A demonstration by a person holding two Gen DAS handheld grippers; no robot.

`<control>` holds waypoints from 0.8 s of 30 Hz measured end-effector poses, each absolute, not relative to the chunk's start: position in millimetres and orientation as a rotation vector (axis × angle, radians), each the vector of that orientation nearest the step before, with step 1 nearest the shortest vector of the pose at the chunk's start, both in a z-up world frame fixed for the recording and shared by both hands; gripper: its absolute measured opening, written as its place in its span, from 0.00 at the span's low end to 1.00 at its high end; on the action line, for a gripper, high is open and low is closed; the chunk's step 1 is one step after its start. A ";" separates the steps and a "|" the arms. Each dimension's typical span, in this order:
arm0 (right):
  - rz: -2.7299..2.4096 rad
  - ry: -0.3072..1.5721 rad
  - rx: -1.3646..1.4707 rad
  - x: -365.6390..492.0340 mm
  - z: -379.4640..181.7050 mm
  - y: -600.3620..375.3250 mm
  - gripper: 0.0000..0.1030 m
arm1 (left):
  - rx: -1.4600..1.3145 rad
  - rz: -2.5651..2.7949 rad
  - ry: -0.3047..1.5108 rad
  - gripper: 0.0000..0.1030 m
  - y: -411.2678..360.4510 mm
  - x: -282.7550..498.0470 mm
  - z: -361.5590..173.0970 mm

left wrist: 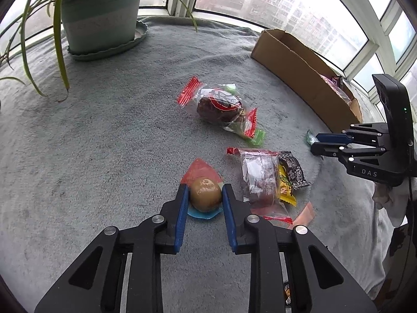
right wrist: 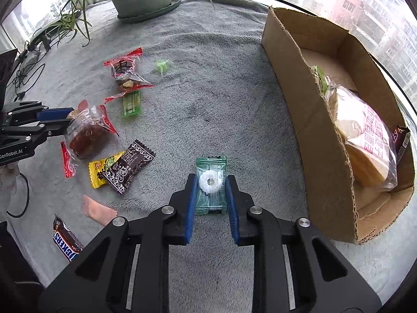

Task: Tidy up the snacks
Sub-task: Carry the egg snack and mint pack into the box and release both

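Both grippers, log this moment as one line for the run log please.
left gripper: shut on egg snack | right gripper: shut on mint candy | cardboard box: holds bread pack

Snickers bar [right wrist: 65, 244] — partly hidden behind the right tool's arm.

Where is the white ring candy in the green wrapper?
In the right wrist view, the ring candy lies on the grey blanket, pinched between the right gripper fingers, left of the cardboard box.

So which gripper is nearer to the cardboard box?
Right. The right gripper, shut on a mint, sits just beside the box; the left gripper is farther away, past the scattered snacks.
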State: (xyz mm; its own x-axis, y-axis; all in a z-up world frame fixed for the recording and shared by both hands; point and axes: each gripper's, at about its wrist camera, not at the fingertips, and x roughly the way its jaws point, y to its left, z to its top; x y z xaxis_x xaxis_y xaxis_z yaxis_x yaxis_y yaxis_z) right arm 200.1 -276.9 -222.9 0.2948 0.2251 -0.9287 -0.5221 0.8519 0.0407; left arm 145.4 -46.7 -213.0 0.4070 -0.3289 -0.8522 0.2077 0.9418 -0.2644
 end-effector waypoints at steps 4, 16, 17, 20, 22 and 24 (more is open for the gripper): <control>0.510 1.149 -0.275 196.0 -211.6 -280.6 0.22 | -0.129 -0.328 1.097 0.23 -41.9 143.5 -211.8; 0.471 1.049 -0.205 194.7 -164.3 -308.6 0.22 | -0.136 -0.335 1.021 0.23 -41.0 150.9 -177.3; 0.464 1.042 -0.200 194.9 -160.8 -311.8 0.22 | -0.136 -0.341 1.013 0.23 -42.8 152.3 -173.3; 0.443 1.024 -0.187 196.0 -152.8 -322.4 0.22 | -0.131 -0.362 0.992 0.23 -50.6 156.7 -163.0; 0.429 1.013 -0.179 197.4 -148.0 -329.7 0.22 | -0.122 -0.373 0.980 0.23 -56.2 160.2 -156.8; 0.415 1.003 -0.173 198.2 -142.9 -337.3 0.22 | -0.115 -0.383 0.969 0.23 -62.2 163.4 -151.5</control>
State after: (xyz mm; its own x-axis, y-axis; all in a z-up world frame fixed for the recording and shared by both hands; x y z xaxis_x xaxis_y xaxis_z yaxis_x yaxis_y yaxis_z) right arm 198.2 -337.3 -142.9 0.4680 0.2580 -0.8452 -0.4150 0.9086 0.0476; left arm 163.4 -62.2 -151.5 0.5054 -0.3672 -0.7808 0.2660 0.9272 -0.2638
